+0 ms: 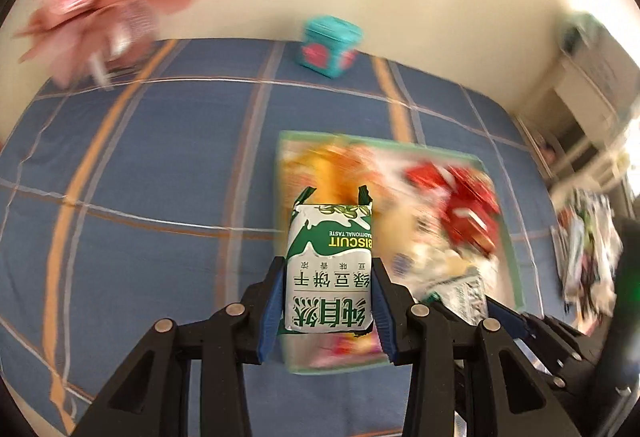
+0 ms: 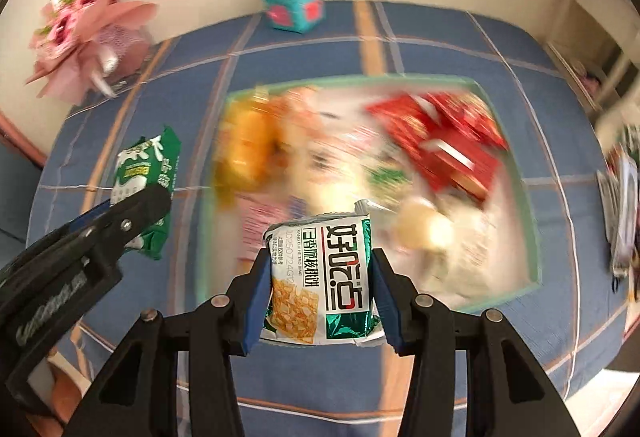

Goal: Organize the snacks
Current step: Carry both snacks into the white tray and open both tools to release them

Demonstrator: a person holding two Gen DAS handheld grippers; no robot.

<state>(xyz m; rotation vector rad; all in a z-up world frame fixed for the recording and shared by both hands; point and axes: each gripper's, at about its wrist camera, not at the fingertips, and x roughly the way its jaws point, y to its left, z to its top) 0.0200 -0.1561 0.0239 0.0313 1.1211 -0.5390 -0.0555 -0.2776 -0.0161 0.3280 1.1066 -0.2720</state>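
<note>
Left wrist view: the left gripper [image 1: 329, 291] is clamped on a green-and-white biscuit packet [image 1: 330, 265], its blue pads [image 1: 272, 301] pressing both long sides. The packet hangs above the near left part of a green-rimmed tray [image 1: 516, 269] of blurred snacks on a blue checked cloth [image 1: 160, 165].

Right wrist view: the right gripper [image 2: 320, 287] grips a green-edged cracker packet [image 2: 320, 281] between its pads, over the tray's near edge. At left, the left gripper's packet shows beside the tray.
</note>
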